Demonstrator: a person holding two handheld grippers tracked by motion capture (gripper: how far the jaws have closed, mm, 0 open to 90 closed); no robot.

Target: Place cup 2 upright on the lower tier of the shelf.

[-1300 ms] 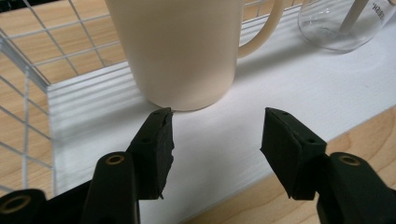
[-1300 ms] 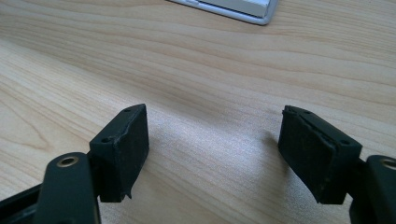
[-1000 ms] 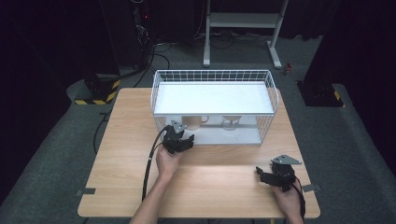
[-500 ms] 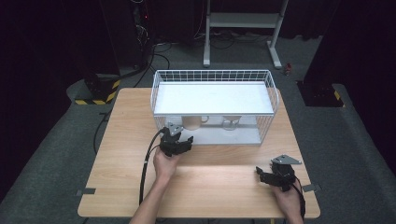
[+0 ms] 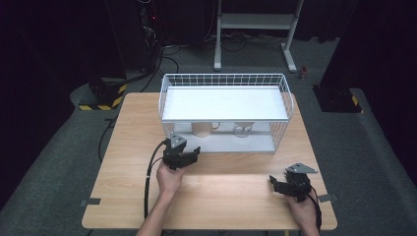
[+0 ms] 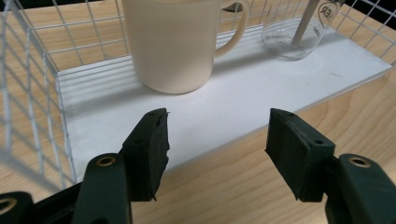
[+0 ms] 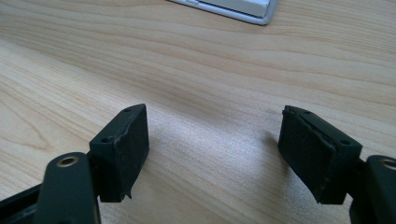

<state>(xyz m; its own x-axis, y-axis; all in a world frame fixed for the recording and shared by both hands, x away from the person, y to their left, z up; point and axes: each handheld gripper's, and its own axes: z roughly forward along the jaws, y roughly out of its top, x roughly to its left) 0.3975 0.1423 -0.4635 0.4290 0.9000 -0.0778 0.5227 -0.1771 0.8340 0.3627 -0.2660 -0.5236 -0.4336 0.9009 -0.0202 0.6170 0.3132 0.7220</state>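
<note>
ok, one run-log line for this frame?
left gripper: open, facing cream mug in wire rack | right gripper: open, empty, over table

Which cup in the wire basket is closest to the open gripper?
The cream mug sits right ahead of the left gripper. The clear glass cup stands farther along the white shelf, and you can see through it.

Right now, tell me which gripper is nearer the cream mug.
Left. The left gripper sits open at the rack's front edge, just short of the cream mug. The right gripper rests open on the table's near right, well away.
</note>
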